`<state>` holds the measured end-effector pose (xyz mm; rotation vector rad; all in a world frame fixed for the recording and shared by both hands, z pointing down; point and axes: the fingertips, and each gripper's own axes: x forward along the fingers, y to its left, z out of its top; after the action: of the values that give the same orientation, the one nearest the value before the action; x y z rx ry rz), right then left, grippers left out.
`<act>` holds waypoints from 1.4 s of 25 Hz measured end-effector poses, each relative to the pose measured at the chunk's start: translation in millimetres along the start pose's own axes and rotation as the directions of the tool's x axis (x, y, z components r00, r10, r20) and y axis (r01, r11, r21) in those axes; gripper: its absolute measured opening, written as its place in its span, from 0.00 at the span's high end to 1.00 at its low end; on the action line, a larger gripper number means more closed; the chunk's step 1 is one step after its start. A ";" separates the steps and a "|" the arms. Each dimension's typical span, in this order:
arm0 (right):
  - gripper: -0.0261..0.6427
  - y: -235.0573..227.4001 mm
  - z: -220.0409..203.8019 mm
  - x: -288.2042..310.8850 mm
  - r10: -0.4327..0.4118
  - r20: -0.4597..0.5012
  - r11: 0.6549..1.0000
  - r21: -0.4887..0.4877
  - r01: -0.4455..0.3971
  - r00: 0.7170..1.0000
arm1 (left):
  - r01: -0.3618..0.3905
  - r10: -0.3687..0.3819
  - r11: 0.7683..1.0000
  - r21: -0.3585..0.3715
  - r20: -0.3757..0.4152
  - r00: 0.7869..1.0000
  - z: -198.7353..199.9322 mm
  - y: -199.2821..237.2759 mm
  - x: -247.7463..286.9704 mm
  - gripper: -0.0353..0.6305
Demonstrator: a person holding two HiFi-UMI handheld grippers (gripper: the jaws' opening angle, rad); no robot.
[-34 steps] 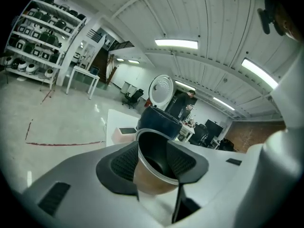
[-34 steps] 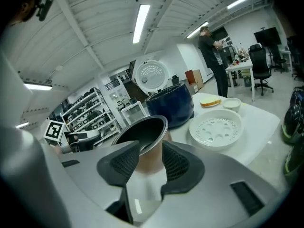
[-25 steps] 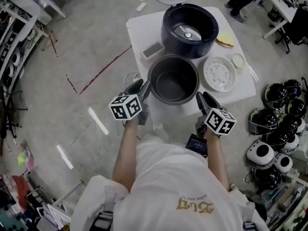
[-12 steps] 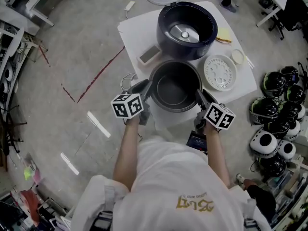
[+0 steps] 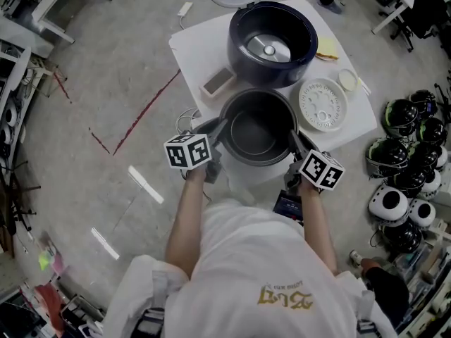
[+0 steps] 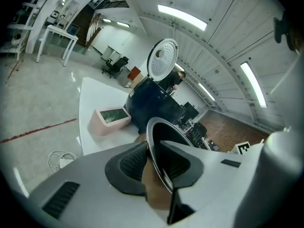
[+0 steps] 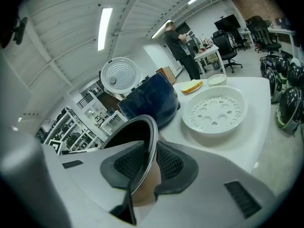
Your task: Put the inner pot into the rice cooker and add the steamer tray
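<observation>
The dark inner pot (image 5: 257, 127) stands on the white table (image 5: 194, 48), in front of the open dark blue rice cooker (image 5: 271, 44). The white perforated steamer tray (image 5: 322, 105) lies to the pot's right. My left gripper (image 5: 217, 129) is at the pot's left rim and my right gripper (image 5: 294, 141) is at its right rim. In the left gripper view the rim (image 6: 159, 127) runs between the closing pads of the left gripper (image 6: 154, 158). In the right gripper view the rim (image 7: 137, 127) sits the same way in the closing right gripper (image 7: 147, 163). Both pairs of pads lie against it.
A pinkish box (image 5: 219, 81) sits left of the cooker. A small white bowl (image 5: 348, 81) and a yellow item (image 5: 329, 50) lie at the table's far right. Helmets (image 5: 405, 160) crowd the floor on the right. A white cable (image 5: 184, 118) lies by the table's left edge.
Both grippers have moved in from just short of the pot to its rim, one on each side. Their jaws have narrowed over the rim.
</observation>
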<state>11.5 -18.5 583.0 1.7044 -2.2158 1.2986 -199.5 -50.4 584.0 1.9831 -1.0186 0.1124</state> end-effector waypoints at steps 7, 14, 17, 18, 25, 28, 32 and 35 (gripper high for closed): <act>0.83 3.1 -0.2 -4.3 -0.014 -0.010 1.000 -0.001 0.014 1.000 | -0.011 0.011 0.999 0.030 -0.016 1.000 -0.5 -1.7 -3.5 0.81; 0.84 -1.3 2.3 -11.4 -0.008 -0.004 1.000 -0.019 0.008 1.000 | 0.001 -0.001 0.999 0.038 -0.005 1.000 -2.7 -12.0 -3.4 0.82; 0.84 6.5 8.7 -14.1 0.012 0.014 1.000 -0.023 -0.012 1.000 | 0.009 -0.009 0.999 0.031 0.022 1.000 5.3 -15.5 -8.6 0.82; 0.84 11.4 11.8 -14.9 0.021 0.020 0.999 -0.026 -0.020 1.000 | 0.011 -0.011 1.000 0.028 0.033 0.999 9.1 -16.3 -11.6 0.82; 0.84 54.2 42.3 -25.6 0.101 0.088 0.994 -0.060 -0.096 0.991 | 0.054 -0.053 0.999 -0.003 0.132 0.990 44.4 -26.8 -35.3 0.83; 0.85 63.6 56.6 -33.2 0.129 0.109 0.989 -0.090 -0.120 0.986 | 0.067 -0.067 0.998 0.006 0.174 0.982 56.1 -39.6 -42.3 0.83; 0.85 75.9 74.1 -47.2 0.168 0.136 0.982 -0.114 -0.153 0.976 | 0.082 -0.085 0.996 0.020 0.221 0.972 68.8 -56.7 -51.6 0.83; 0.85 89.2 85.3 -55.9 0.194 0.161 0.976 -0.135 -0.173 0.968 | 0.094 -0.098 0.995 0.029 0.254 0.962 80.8 -66.7 -61.2 0.84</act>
<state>-3.9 -26.8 448.6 1.6604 -2.5468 1.0585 -216.9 -53.8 463.9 2.0960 -1.0828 -0.1936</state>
